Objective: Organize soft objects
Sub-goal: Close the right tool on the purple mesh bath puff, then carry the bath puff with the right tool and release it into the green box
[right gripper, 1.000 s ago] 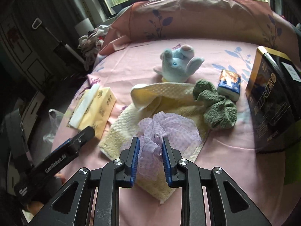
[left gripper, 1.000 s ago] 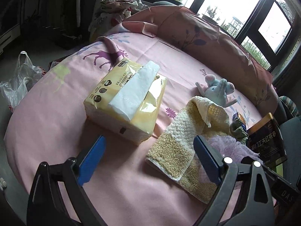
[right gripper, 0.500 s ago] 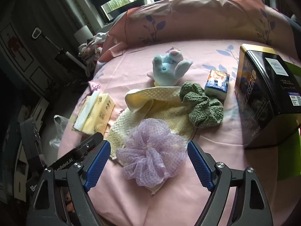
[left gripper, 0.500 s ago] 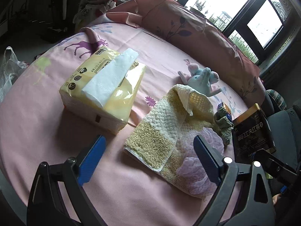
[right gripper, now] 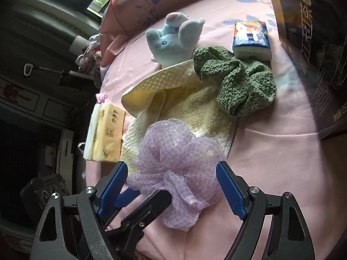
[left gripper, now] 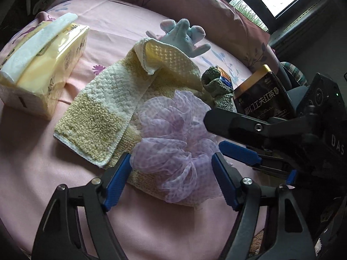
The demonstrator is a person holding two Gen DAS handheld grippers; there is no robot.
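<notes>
**Both claws around the lilac mesh pouf**

We have the left claw (left gripper: 171, 179) pointing down at the puffy lilac mesh bath pouf (left gripper: 173, 143), its jaws closing with the pouf between them; the blue pads look not yet pressed into the netting. Our right claw (right gripper: 172, 191) comes at the same pouf (right gripper: 175, 164) from the other side, its jaws standing apart with the pouf's lower frills between them, nothing clamped.

The pouf lies on the near end of a yellow-and-cream terry towel (left gripper: 95, 121) spread on the pink round bed (left gripper: 32, 169), close to the bed's near edge. We judge it sits there because the towel serves as the gathering place for the soft things. A crumpled green knitted cloth (right gripper: 236, 82) overlaps the towel's far right corner, and a pale blue plush toy (right gripper: 173, 41) rests at its far edge. The yellow soft pack of tissues (left gripper: 41, 65) lies toward the bed's left edge, apart from the towel.

The small blue-and-white tissue packet (right gripper: 251, 39) and the dark tin box (left gripper: 262, 95) are partly cut off or covered. The right claw's arm hides the bed beyond the pouf in the left wrist view, so whether its pads touch netting there we cannot tell.
</notes>
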